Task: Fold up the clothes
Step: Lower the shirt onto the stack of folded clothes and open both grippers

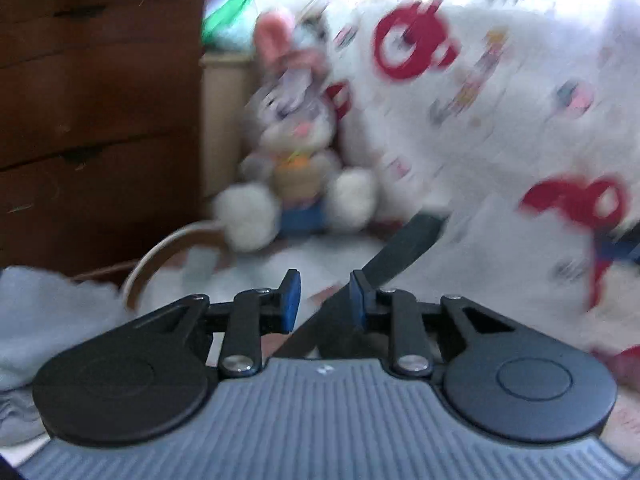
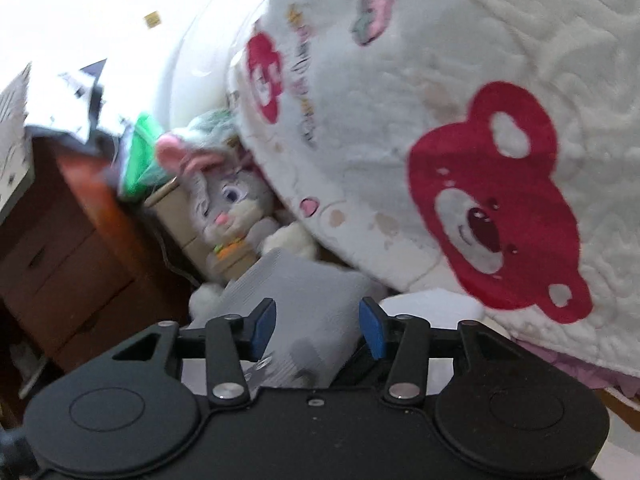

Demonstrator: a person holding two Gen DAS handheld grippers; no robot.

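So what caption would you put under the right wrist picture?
Open right claw facing a plush rabbit beside a white quilt printed with red bears, wooden drawers to the left.

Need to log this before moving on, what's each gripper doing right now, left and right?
Left gripper: open, nothing between its fingers.
Right gripper: open, holding nothing; the other gripper's grey body lies beyond its fingers.

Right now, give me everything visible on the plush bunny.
The plush bunny is grey and white, soft and furry, with pink-lined ears, a pink nose and an orange carrot-like detail on its chest. In the left view it sits upright with round white feet forward and blue at its base. It leans against the white bear-print quilt, near the wooden dresser. Neither gripper touches it.
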